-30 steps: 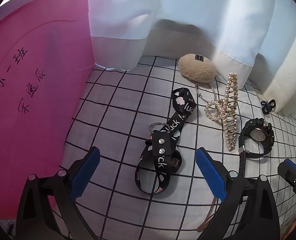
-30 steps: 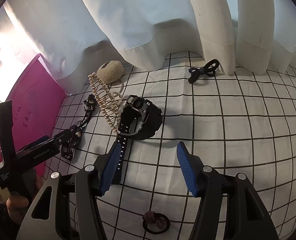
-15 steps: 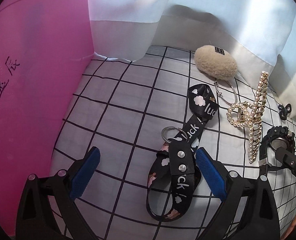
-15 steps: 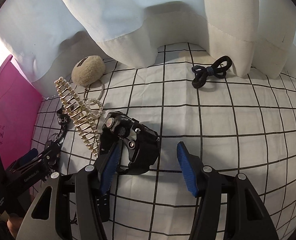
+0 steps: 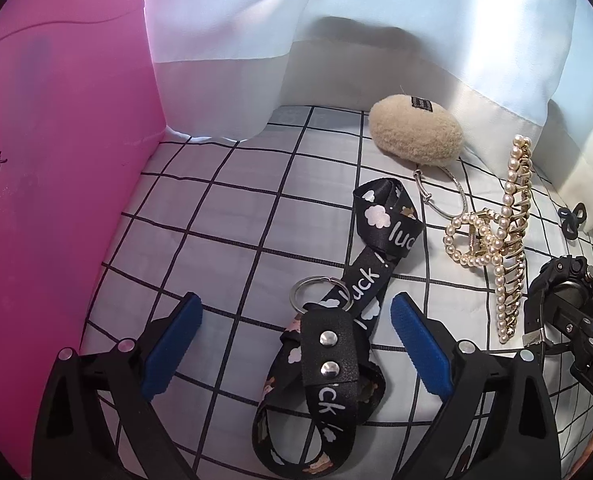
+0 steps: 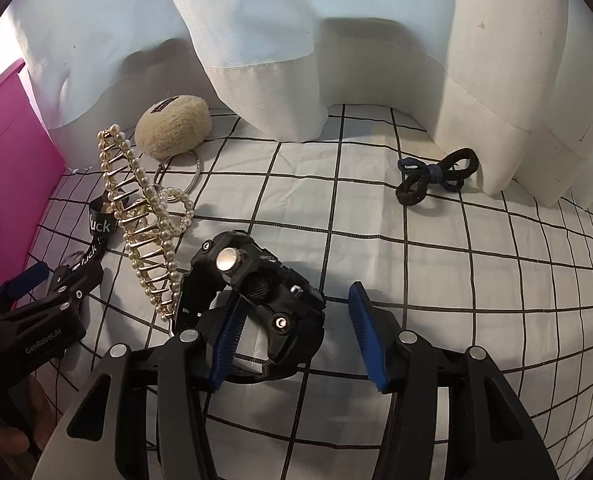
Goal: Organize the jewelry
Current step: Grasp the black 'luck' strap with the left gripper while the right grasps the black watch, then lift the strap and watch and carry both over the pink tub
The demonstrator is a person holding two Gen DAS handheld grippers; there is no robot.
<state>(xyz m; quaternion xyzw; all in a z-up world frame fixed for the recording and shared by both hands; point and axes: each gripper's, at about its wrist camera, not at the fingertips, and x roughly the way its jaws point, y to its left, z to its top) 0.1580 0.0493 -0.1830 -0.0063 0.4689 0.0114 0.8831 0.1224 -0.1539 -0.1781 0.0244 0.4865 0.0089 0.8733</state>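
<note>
A black "luck" lanyard strap (image 5: pixel 336 344) with a key ring lies between the open fingers of my left gripper (image 5: pixel 296 344), low over the checked cloth. My right gripper (image 6: pixel 296 336) is open around a black watch (image 6: pixel 256 292); its left finger is inside the strap loop and the watch body lies between the fingers. A pearl hair claw (image 5: pixel 504 248) (image 6: pixel 144 216) lies between the lanyard and the watch (image 5: pixel 564 292). A beige fuzzy pouch (image 5: pixel 416 132) (image 6: pixel 172 128) with a thin ring lies at the back.
A pink box wall (image 5: pixel 56 180) stands at the left. White curtains (image 6: pixel 296 40) hang along the back edge. A dark hair tie bow (image 6: pixel 436 176) lies at the back right. The checked cloth (image 6: pixel 496 280) covers the table.
Both grippers moved forward and down. The left closed in over the lanyard. The right came onto the watch, its left finger now inside the strap loop.
</note>
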